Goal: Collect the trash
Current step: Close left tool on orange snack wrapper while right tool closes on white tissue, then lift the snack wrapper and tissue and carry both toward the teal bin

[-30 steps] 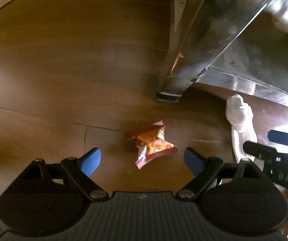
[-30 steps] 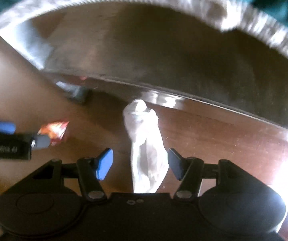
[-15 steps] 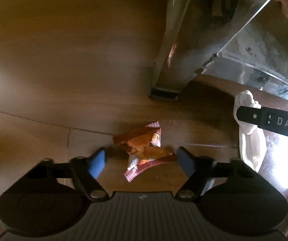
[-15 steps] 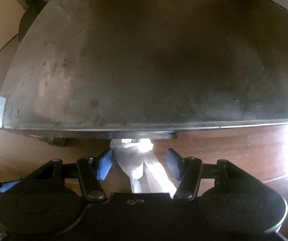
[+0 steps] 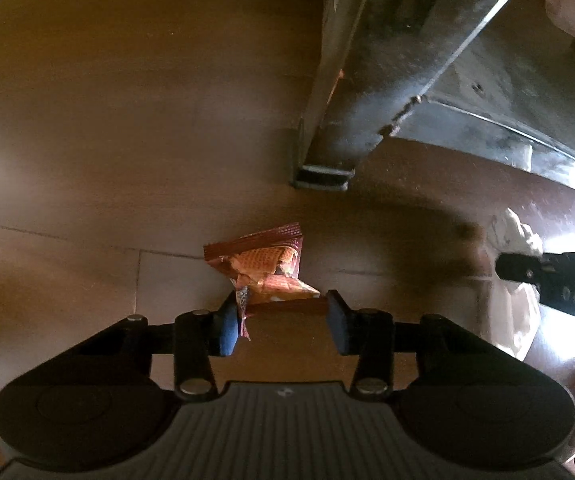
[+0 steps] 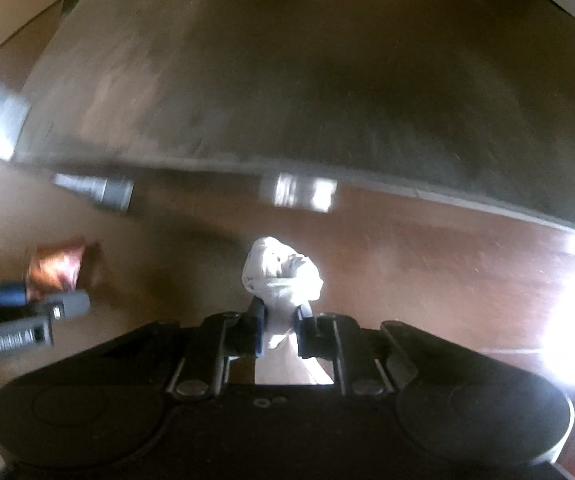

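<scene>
At lower centre, the left hand-held gripper (image 5: 283, 318) is closing on the orange snack wrapper (image 5: 265, 270) on the wooden floor (image 5: 87, 140). The right hand-held gripper (image 6: 281, 330) is closing, pinching the white crumpled tissue (image 6: 281, 276).

Two trash bits lay on floor: one orange snack wrapper (image 5: 265, 266), one white wad (image 6: 281, 280), prob. tissue.

The floor (image 5: 127, 128) looks like smooth brown wood with a soft sheen and glares white under the sun. The wrapper (image 5: 265, 266) is crinkled glossy foil; the tissue (image 6: 281, 276) is matt, crumpled white paper. The frame (image 5: 367, 92) is dull, scuffed grey metal.
</scene>
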`<action>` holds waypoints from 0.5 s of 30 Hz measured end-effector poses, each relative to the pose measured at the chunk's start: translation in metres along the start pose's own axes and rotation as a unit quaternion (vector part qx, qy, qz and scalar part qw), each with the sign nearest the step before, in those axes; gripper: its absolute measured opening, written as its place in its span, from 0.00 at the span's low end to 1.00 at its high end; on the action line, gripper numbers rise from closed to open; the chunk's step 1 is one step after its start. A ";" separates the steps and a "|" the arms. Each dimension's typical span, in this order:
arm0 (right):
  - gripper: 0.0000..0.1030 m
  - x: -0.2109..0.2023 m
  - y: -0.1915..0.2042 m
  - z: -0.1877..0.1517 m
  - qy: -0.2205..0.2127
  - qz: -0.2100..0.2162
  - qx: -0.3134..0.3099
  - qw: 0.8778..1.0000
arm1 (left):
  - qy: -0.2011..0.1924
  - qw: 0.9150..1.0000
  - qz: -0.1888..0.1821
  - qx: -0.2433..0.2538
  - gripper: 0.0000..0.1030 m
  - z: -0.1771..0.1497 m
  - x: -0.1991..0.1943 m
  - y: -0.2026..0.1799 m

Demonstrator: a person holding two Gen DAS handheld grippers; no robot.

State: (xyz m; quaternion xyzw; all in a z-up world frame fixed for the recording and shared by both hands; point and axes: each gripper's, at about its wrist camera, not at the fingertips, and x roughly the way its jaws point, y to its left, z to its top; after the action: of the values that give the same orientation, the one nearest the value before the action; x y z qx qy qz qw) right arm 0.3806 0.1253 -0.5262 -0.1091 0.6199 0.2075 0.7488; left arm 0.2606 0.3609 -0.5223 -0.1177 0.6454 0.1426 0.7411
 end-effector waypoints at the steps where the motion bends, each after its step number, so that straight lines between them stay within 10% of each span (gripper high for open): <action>1: 0.12 -0.004 -0.001 -0.003 0.004 0.002 -0.005 1.000 | 0.001 1.000 -0.002 0.002 0.42 -0.002 -0.003 0.000; 15: 0.12 -0.134 0.000 -0.035 -0.030 0.013 -0.060 0.998 | -0.049 0.999 0.002 0.012 0.41 -0.032 -0.122 0.012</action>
State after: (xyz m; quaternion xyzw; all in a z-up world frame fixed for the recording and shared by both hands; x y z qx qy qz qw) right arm 0.3303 0.0877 -0.4026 -0.1397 0.5852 0.2569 0.7564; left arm 0.2110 0.3535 -0.4057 -0.1000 0.6099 0.1418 0.7732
